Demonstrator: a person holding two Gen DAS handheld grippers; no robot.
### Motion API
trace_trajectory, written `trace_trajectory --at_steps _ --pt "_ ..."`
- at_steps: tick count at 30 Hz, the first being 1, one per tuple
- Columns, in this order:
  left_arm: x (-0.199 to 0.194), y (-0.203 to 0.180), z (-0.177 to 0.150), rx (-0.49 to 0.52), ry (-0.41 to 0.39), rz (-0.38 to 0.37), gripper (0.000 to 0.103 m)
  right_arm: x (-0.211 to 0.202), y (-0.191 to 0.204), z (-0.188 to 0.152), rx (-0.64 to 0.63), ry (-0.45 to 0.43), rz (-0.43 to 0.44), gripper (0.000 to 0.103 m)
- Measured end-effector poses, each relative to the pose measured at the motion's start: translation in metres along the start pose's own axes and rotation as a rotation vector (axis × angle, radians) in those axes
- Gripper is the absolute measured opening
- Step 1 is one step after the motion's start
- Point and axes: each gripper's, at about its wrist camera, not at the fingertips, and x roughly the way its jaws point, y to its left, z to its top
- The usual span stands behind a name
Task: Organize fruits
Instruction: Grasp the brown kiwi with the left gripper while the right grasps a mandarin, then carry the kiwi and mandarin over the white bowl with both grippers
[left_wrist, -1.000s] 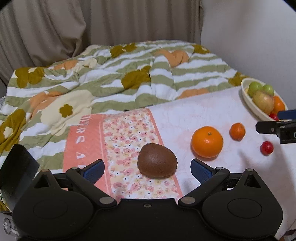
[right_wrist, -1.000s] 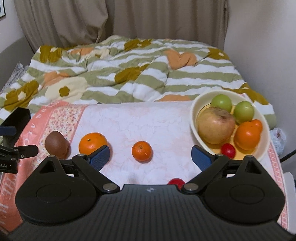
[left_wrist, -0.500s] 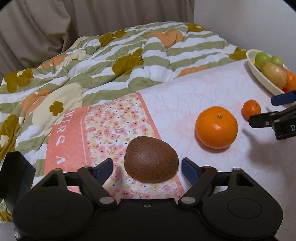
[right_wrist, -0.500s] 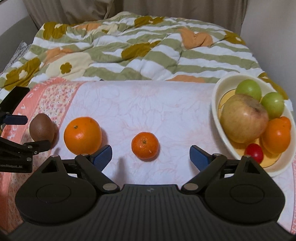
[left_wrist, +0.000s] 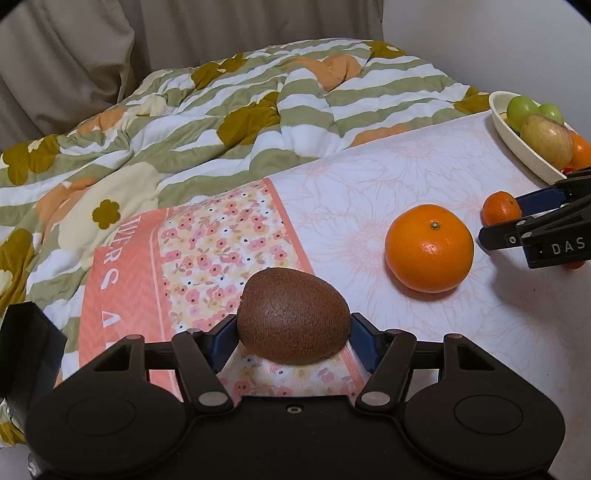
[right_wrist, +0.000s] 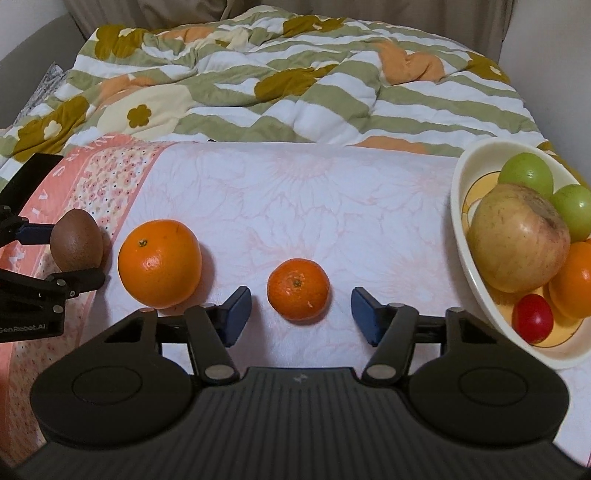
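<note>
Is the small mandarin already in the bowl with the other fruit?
No, the small mandarin lies on the cloth, apart from the bowl, between the right gripper's open jaws.

Bed (right_wrist: 424, 122) — quilt, floral cloth (right_wrist: 332, 206), seemingly over it.

brown kiwi (left_wrist: 293, 314) | orange mandarin (right_wrist: 298, 289) | cream bowl (right_wrist: 465, 251) | green-white striped quilt (right_wrist: 295, 85)

Both wrist views low, near cloth, facing quilt (left_wrist: 258, 122); share large orange (right_wrist: 159, 263).
</note>
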Motion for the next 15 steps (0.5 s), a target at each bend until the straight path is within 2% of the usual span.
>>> trace_trajectory --at_steps 5,7,8,15 --pt "-0.002 -0.001 -0.002 -0.012 0.001 -0.01 0.068 0.002 0.002 0.002 -0.019 -0.004 -0.009 0.068" --pt "-0.003 -0.002 -0.003 -0.008 0.001 -0.013 0.068 0.002 0.004 0.003 -0.028 -0.008 -0.017 0.054" --pt "-0.003 -0.003 -0.003 -0.009 0.0 -0.015 0.068 0.001 0.004 0.003 -0.032 -0.01 -0.017 0.052" --pt "-0.014 -0.005 -0.002 -0.024 -0.027 -0.018 0.068 -0.002 0.005 0.003 -0.028 -0.019 -0.019 0.051"
